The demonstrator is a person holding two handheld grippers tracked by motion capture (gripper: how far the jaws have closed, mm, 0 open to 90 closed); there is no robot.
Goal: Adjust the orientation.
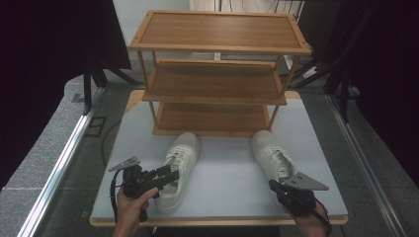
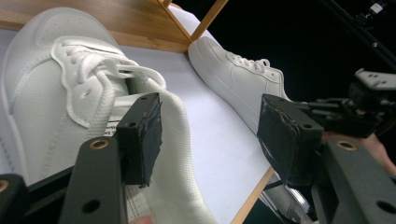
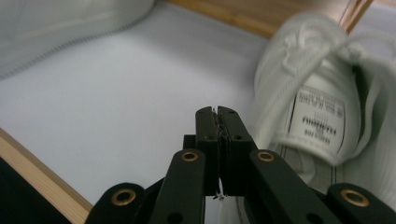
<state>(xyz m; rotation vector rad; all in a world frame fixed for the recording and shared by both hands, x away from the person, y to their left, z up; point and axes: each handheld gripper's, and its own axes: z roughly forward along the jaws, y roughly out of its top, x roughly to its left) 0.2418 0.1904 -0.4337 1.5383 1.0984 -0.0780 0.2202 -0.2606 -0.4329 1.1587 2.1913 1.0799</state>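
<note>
Two white sneakers lie on the white table in front of a wooden rack. The left sneaker (image 1: 180,163) (image 2: 46,93) has its heel toward me. My left gripper (image 1: 169,178) (image 2: 210,126) is open at that heel: one pad (image 2: 142,135) sits at the shoe's opening, the other (image 2: 285,135) stands well outside, and the shoe's side wall lies loosely between them. The right sneaker (image 1: 272,155) (image 3: 317,93) shows its tongue label. My right gripper (image 1: 274,185) (image 3: 217,114) is shut with nothing in it, just beside that sneaker's heel.
The three-shelf bamboo rack (image 1: 217,84) stands at the back of the table (image 1: 227,182), its shelves bare. The table's wooden front edge (image 3: 42,177) runs close under the right gripper. Dark curtains and stands flank the table.
</note>
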